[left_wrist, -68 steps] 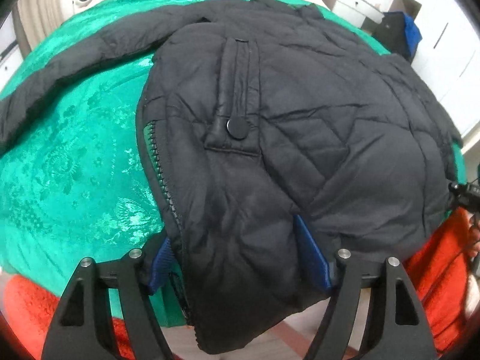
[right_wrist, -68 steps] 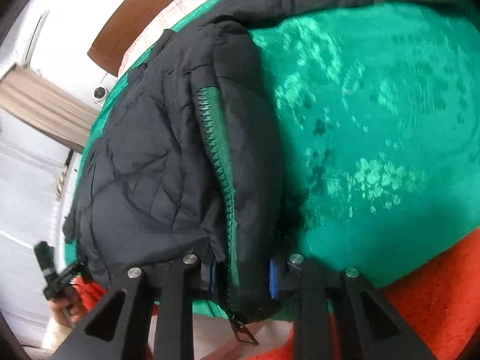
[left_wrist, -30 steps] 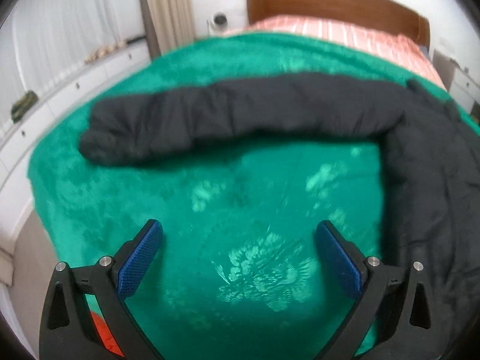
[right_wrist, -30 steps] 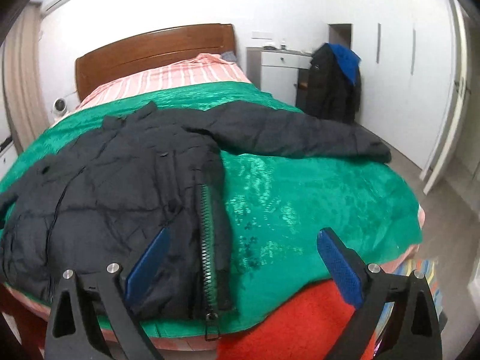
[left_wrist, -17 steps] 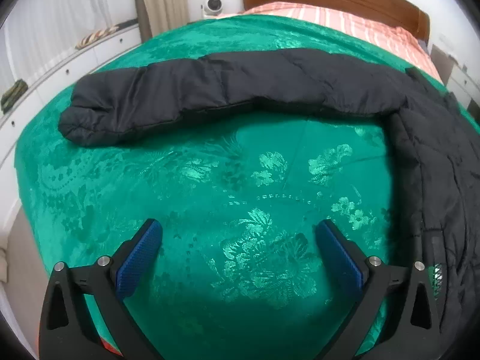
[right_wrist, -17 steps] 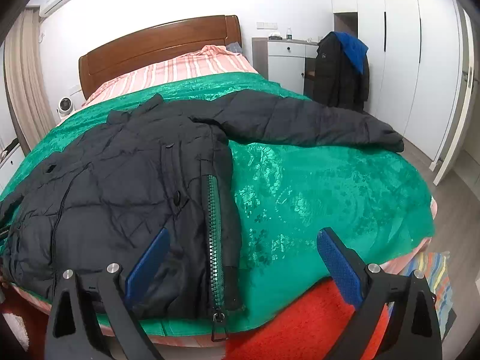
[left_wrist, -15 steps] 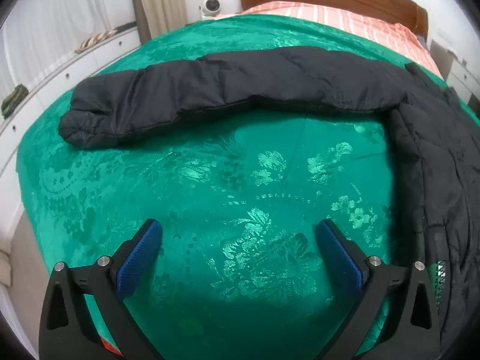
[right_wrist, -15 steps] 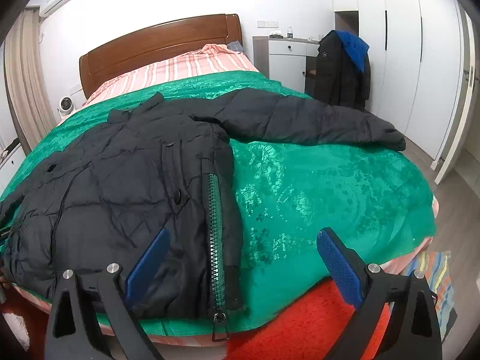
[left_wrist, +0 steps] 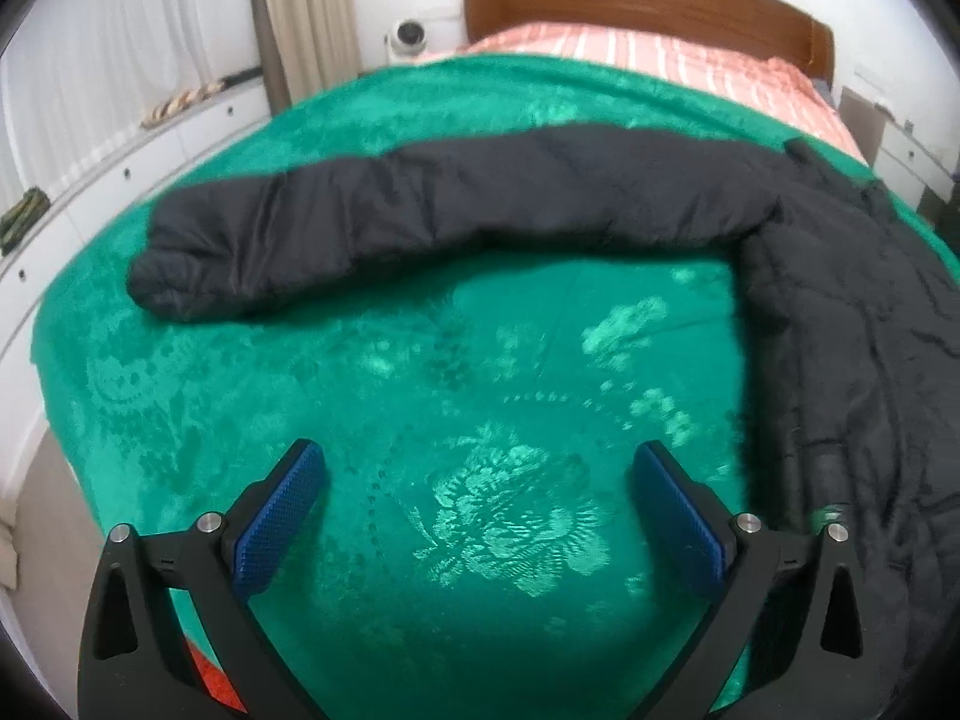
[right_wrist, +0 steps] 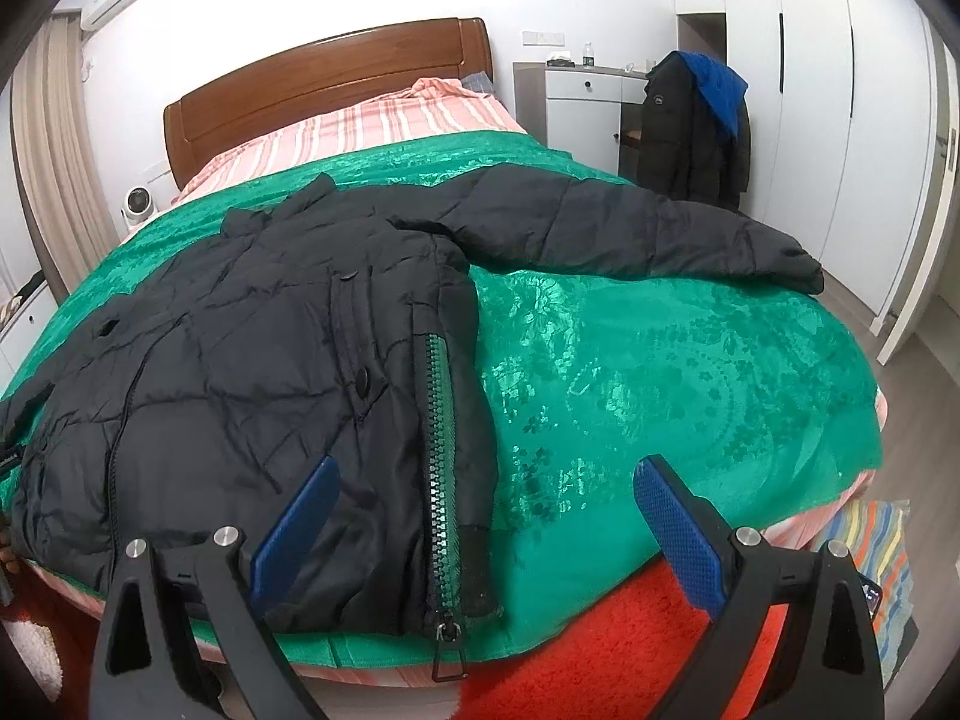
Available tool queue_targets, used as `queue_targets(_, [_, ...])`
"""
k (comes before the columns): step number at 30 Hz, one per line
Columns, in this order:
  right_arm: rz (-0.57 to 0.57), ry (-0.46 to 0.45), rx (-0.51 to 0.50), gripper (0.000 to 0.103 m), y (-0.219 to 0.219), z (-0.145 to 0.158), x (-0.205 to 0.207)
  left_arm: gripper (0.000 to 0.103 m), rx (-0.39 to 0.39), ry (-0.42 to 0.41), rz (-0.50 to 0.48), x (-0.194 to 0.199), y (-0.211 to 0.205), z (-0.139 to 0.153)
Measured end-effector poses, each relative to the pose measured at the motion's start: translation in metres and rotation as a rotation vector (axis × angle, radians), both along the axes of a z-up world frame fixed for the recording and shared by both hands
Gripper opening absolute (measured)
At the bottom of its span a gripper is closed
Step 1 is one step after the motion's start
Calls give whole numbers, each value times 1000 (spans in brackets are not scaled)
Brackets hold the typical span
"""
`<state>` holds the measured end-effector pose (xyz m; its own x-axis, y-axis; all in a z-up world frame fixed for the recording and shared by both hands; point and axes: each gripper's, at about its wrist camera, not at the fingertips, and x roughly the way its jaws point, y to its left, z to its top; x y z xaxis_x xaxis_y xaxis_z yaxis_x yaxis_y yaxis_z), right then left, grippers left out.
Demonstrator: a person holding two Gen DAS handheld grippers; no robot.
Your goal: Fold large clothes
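Left gripper (left_wrist: 474,480), jaws apart and empty, faces the jacket sleeve (left_wrist: 420,222) lying crosswise ahead; I'd judge it nearer than the right.

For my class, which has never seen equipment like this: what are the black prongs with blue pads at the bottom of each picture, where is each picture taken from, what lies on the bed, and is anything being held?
No robot here: a person holds a two-finger gripper in each hand, and each carries a wide-angle camera looking forward along its fingers. The black prongs are those fingers; the blue parts are grip pads.

One picture comes from the left gripper, the other from the right gripper. Both are open and hold nothing.

On the bed's green cover lies a black padded jacket, front up, with its zipper running to the hem at the near edge. One sleeve stretches across the left camera's view; the other sleeve reaches toward the wardrobe side. The jacket is spread flat, and no fold shows.
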<state>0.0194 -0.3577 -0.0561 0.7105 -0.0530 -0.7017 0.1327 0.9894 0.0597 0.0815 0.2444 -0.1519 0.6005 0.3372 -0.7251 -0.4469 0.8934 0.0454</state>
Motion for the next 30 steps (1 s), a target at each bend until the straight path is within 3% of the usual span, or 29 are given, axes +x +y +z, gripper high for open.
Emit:
queue_targets(9, [-3, 7, 8, 98, -1, -1, 1, 103, 52, -162, 27, -25, -8, 38])
queue_targets(14, [-2, 10, 8, 98, -1, -2, 2, 103, 15, -222, 64, -35, 1, 49])
queue_targets(27, [10, 14, 19, 98, 0, -3, 2, 103, 35, -195, 90, -34, 3, 46])
queue_targets(30, [45, -19, 194, 97, -26, 2, 8, 103, 47, -192, 94, -35, 3, 47])
